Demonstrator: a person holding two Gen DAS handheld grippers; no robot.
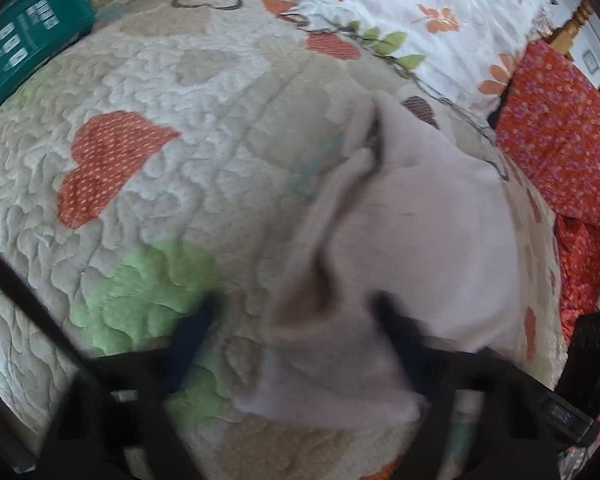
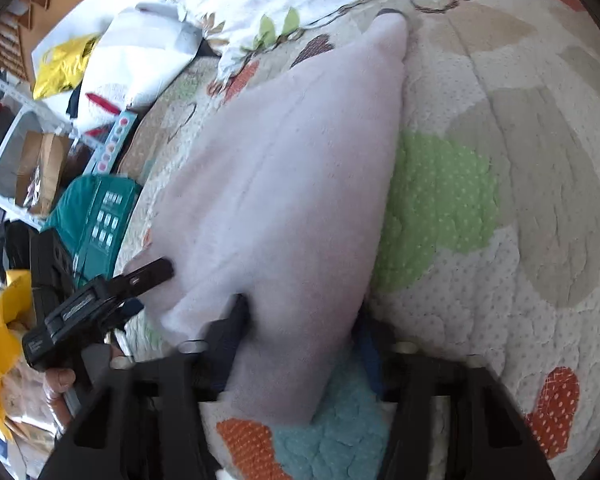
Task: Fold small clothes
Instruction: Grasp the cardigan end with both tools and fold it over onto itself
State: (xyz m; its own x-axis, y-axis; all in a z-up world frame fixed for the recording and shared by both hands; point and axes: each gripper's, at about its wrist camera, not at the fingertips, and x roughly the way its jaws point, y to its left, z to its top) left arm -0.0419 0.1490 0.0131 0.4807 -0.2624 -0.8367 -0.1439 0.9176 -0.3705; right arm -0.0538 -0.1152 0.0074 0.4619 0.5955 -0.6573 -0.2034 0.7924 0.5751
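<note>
A pale pink garment [image 1: 416, 236] lies on the quilted bedspread [image 1: 160, 92]; in the right wrist view it [image 2: 284, 184] stretches away as a long wedge. My left gripper [image 1: 296, 320] is open, its fingers wide apart, the right finger on the cloth's near part and the left finger on the quilt. It also shows at the left in the right wrist view [image 2: 156, 276], touching the garment's edge. My right gripper [image 2: 300, 316] has its fingers on either side of the garment's near end, which passes between them; the fingers stand apart.
A floral pillow [image 1: 420, 8] and red patterned fabric [image 1: 564, 140] lie at the bed's head. A teal box [image 1: 24, 36] sits at the bed's edge. Shelves, bags and a yellow bag [image 2: 60, 64] stand beside the bed.
</note>
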